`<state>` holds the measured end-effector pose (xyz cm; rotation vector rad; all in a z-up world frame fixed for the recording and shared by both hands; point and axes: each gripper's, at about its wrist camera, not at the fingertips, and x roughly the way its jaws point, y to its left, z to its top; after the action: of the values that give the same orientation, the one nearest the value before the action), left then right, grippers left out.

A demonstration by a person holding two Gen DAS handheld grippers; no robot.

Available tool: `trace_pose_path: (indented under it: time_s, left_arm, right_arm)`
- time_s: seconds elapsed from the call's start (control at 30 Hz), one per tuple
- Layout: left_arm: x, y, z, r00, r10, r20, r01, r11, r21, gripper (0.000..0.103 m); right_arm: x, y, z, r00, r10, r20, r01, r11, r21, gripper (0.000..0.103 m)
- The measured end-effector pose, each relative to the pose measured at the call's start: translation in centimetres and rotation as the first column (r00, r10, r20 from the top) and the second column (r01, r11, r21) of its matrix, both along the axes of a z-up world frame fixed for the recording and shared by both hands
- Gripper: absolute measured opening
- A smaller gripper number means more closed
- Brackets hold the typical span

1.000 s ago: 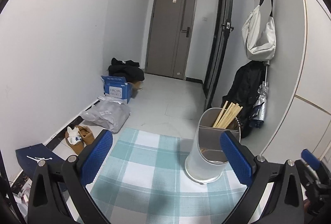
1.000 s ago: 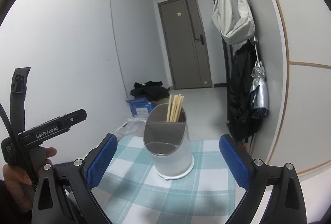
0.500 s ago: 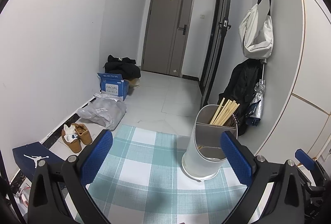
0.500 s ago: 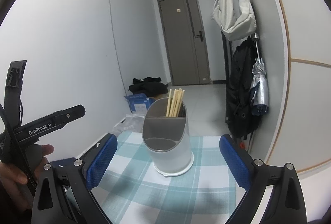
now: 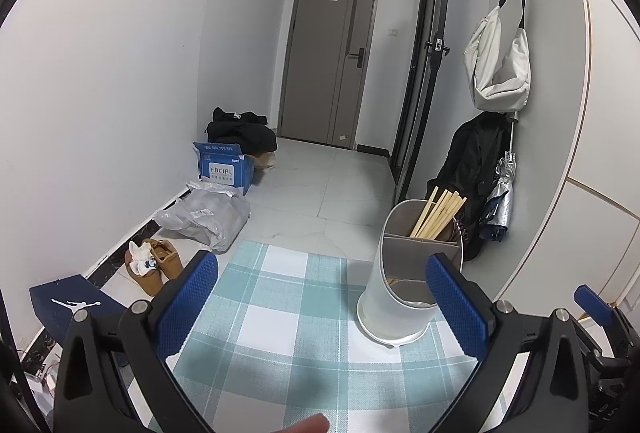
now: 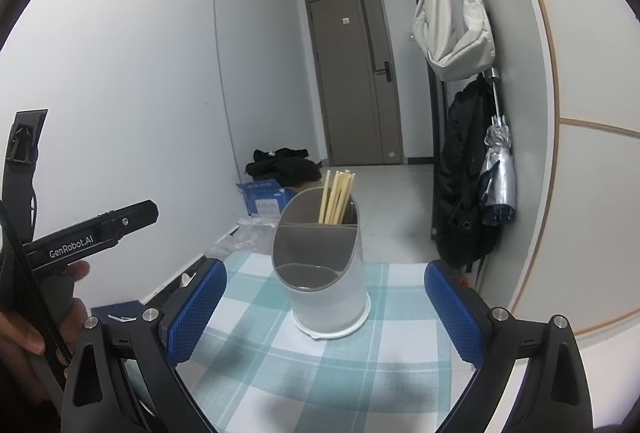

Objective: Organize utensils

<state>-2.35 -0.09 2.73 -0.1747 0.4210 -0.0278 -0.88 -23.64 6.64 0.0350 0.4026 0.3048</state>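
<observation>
A white utensil holder point(image 5: 394, 297) with a grey divided insert stands on a teal checked tablecloth point(image 5: 288, 317); it also shows in the right wrist view point(image 6: 326, 285). Several wooden chopsticks point(image 5: 438, 211) stand in its back compartment, also seen in the right wrist view point(image 6: 338, 197). The front compartment looks empty. My left gripper point(image 5: 322, 307) is open and empty, with the holder by its right finger. My right gripper point(image 6: 326, 313) is open and empty, with the holder between and beyond its fingers. The left gripper's body point(image 6: 88, 233) shows at the left of the right wrist view.
The table's far edge drops to a tiled hallway floor. On the floor lie brown shoes point(image 5: 150, 265), a plastic bag point(image 5: 208, 213), a blue box point(image 5: 224, 167) and black clothing point(image 5: 242, 133). A white bag point(image 5: 502, 69), black jacket and umbrella point(image 5: 502, 201) hang at right.
Both grippers have tilted and drawn back slightly, so the holder sits a little lower and farther in both views. Both stay open and empty.
</observation>
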Motion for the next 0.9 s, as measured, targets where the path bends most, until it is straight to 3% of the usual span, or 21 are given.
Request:
trace_pose_path:
  time_s: [0.9]
  left_arm:
    - [0.22,0.17,-0.30,1.000,0.006,-0.022,-0.006,1.000,-0.011,0.102]
  right_arm:
    - [-0.27,-0.31,0.08,1.000,-0.016,0.011,0.016,1.000,0.002,0.101]
